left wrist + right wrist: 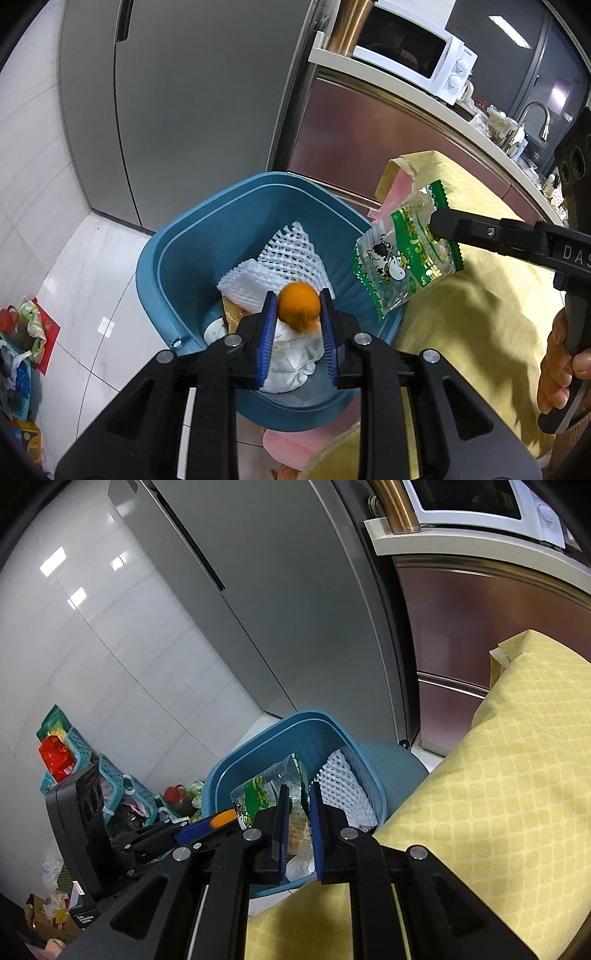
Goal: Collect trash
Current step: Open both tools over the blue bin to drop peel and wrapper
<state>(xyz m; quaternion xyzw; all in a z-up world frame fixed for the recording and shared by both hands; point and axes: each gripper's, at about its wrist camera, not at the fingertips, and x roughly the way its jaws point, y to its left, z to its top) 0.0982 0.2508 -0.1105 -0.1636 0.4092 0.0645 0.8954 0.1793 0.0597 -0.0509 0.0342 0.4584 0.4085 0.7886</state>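
Observation:
A small orange fruit [298, 306] sits between the blue pads of my left gripper [297, 295], straight above the blue bin [166, 258]. The fruit is blurred while the pads are sharp, so it looks loose in the jaws. My right gripper [437, 223] is shut on a clear green snack bag [406, 258] that hangs over the bin's right rim. In the right wrist view the snack bag [258, 794] is pinched at my right gripper [299, 786] over the bin [258, 731]. The left gripper [207, 823] shows there with the orange fruit [223, 818]. White foam netting [291, 254] and crumpled white paper [291, 354] lie in the bin.
A table under a yellow cloth [480, 295] borders the bin on the right. A grey fridge [184, 110] stands behind the bin, and a counter with a microwave [413, 55] runs beyond. Teal baskets with packets [110, 786] crowd the floor on the left. A hand [557, 365] grips the right handle.

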